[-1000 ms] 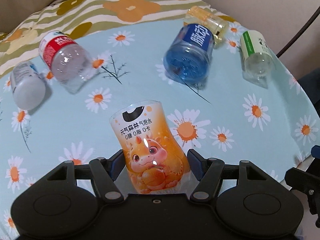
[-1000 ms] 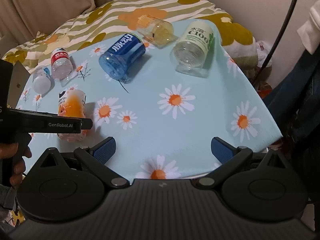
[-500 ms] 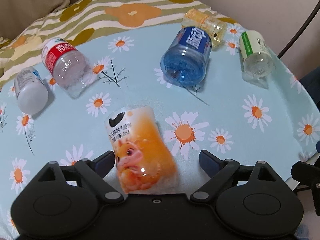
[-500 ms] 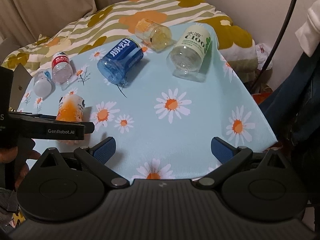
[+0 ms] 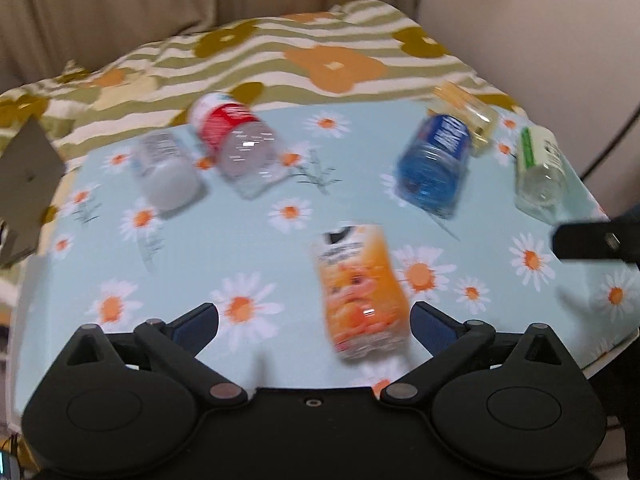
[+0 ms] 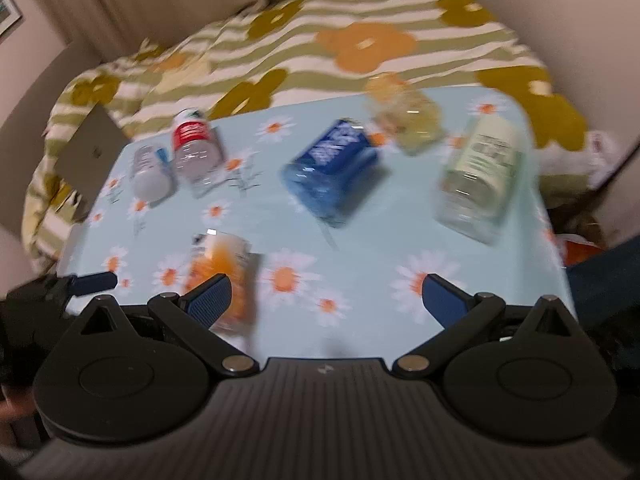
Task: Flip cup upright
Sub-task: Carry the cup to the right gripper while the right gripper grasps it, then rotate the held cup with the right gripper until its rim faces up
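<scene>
Blur smears both views, so labels on the cut-off bottle cups cannot be read. Farthest left on the daisy-print worktop (image 5: 224, 248) lies a pale grey cup (image 5: 166, 170), then a red-labelled clear cup (image 5: 240, 146) touching or just beside it, both on their sides. Near the front edge stands the orange cup (image 5: 362, 292), seemingly upright though tilted in the fisheye; its base is too smeared to judge. The left hand-held gripper (image 5: 314, 318) is spread wide, the orange cup just inside its right finger without a clear grip. Further right lie a blue cup (image 5: 436, 166), a yellowish cup (image 5: 466, 110) partly hidden behind it, and a green-labelled clear cup (image 5: 540, 170) by the worktop's edge. The right hand-held gripper (image 6: 326, 298) also gapes wide, holding nothing, its left finger overlapping the orange cup (image 6: 222, 264) in the right wrist view.
</scene>
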A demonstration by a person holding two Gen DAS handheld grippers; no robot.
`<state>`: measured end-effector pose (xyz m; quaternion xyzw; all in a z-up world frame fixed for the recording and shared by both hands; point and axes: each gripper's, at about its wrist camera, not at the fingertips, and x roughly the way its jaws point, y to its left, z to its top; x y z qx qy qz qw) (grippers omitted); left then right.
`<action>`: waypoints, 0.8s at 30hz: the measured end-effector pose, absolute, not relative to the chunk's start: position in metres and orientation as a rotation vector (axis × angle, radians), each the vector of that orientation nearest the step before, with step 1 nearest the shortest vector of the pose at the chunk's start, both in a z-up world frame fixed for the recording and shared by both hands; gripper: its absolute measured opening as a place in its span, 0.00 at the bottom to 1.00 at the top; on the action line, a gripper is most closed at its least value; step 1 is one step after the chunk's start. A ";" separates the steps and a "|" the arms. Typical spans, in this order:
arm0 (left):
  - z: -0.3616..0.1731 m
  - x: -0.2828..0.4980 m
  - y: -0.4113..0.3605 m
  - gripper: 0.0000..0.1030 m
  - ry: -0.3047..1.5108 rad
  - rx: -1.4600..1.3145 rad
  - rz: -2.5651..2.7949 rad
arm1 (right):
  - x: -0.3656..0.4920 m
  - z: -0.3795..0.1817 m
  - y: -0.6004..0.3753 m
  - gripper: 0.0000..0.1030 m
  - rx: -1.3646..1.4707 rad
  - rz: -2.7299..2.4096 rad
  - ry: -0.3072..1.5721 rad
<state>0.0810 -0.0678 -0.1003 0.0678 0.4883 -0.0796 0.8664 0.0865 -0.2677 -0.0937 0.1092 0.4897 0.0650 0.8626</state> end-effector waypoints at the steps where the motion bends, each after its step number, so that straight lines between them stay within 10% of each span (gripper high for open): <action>1: -0.098 0.080 -0.062 1.00 1.021 0.139 -0.155 | 0.096 -0.093 -0.261 1.00 0.229 0.160 1.045; 13: -0.102 0.079 0.001 1.00 1.050 0.058 -0.134 | 0.184 -0.148 -0.197 1.00 0.365 0.268 1.311; 24: -0.110 0.089 0.036 1.00 1.072 0.030 -0.129 | 0.201 -0.181 -0.176 0.68 0.425 0.247 1.413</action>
